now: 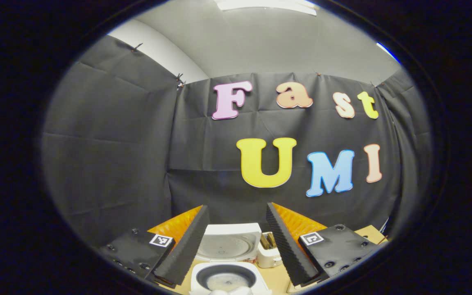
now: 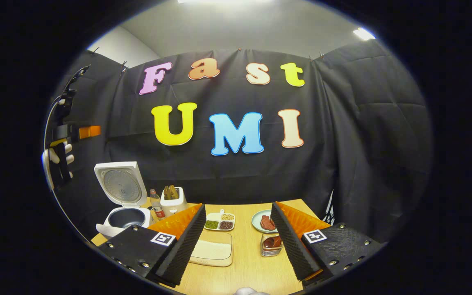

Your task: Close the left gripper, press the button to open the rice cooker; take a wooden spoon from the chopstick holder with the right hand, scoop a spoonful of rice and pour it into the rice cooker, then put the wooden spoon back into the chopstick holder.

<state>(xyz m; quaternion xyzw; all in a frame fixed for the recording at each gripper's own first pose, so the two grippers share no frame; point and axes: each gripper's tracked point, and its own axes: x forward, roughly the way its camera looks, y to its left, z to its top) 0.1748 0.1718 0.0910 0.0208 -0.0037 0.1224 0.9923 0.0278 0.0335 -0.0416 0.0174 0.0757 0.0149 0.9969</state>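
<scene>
The rice cooker (image 2: 123, 207) sits at the lower left of the right gripper view, its lid up. Just right of it stands the chopstick holder (image 2: 173, 203) with wooden spoons (image 2: 171, 191) poking out. A tray of rice (image 2: 212, 252) lies low in the middle. The right gripper (image 2: 236, 246) is wide open, holding nothing. The left gripper (image 1: 232, 246) is wide open too, empty, with the cooker between its fingers.
</scene>
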